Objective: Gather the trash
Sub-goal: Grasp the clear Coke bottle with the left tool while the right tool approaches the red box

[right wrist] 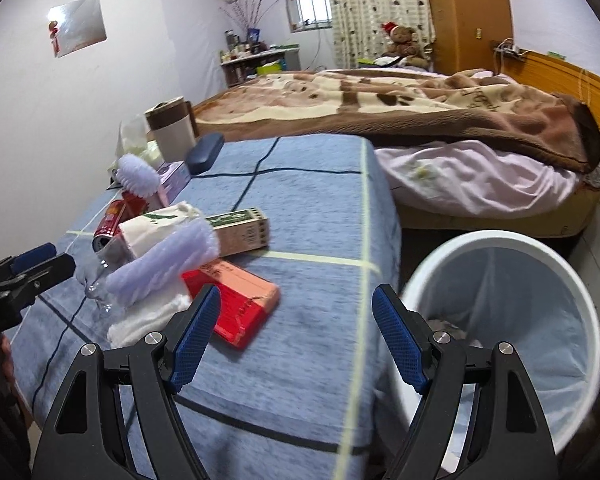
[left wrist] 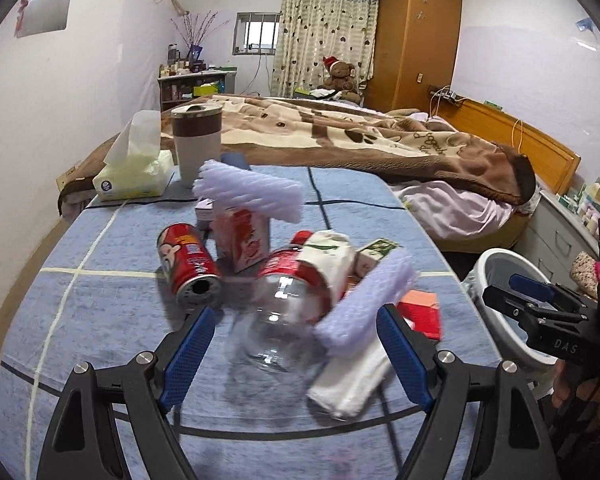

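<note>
Trash is heaped on the blue checked table cover (left wrist: 100, 300), toward its near right part as we look along the left gripper (left wrist: 296, 356). Our left gripper stands wide with nothing between its blue pads; a clear plastic bottle (left wrist: 284, 320) with a red label lies on its side just ahead, at twelve o'clock. At eleven o'clock from the bottle a red can (left wrist: 188, 264) lies on its side, open end toward us. A lilac foam sleeve (left wrist: 364, 304) leans across the bottle at two o'clock, over a white cloth (left wrist: 352, 380). A second foam sleeve (left wrist: 252, 190) rests atop a red and white carton (left wrist: 244, 240) at twelve o'clock beyond the can.

From the right gripper (right wrist: 296, 344), also spread wide and holding nothing, we see a red flat box (right wrist: 236, 300) touching the left pad's edge in the picture, at ten o'clock. A green and tan box (right wrist: 240, 228) lies farther back at eleven o'clock. The white bin (right wrist: 500, 244), lined with a pale bag, stands off the table at two o'clock.

Far back at eleven o'clock stand a tissue pack (left wrist: 136, 176) and a lidded cup (left wrist: 198, 140).
</note>
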Available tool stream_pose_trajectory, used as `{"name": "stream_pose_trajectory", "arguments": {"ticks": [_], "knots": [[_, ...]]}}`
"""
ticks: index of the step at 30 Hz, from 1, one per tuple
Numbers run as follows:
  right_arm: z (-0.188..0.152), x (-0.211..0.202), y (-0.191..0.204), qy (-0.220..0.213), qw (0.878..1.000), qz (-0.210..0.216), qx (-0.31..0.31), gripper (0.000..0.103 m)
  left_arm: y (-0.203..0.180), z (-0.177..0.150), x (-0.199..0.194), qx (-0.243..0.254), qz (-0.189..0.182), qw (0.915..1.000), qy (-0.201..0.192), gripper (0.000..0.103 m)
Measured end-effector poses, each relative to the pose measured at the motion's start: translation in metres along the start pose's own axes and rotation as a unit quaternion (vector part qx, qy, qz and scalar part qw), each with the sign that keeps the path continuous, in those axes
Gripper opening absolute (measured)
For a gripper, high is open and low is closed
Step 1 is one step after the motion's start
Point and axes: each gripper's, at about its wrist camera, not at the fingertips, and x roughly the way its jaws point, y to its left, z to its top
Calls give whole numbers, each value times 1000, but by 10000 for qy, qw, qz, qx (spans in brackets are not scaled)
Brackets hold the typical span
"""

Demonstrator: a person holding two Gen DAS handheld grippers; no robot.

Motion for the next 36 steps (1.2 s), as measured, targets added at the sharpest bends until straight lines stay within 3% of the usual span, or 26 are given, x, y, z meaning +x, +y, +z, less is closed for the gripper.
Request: {"name": "stream_pose_trajectory", "arguments": {"ticks": [17,32,36], "knots": [[-1,53,25,717,9942,265,-759,79,20,18,63,221,-171,9978,598,83],[7,64,39,950,9751,1006,-1730,80,10,22,104,506,-224,9919,1144,83],[11,69,41,1106,9687,1152,-1899,80,12,25,107,518,-153,9920,1137,82]]}}
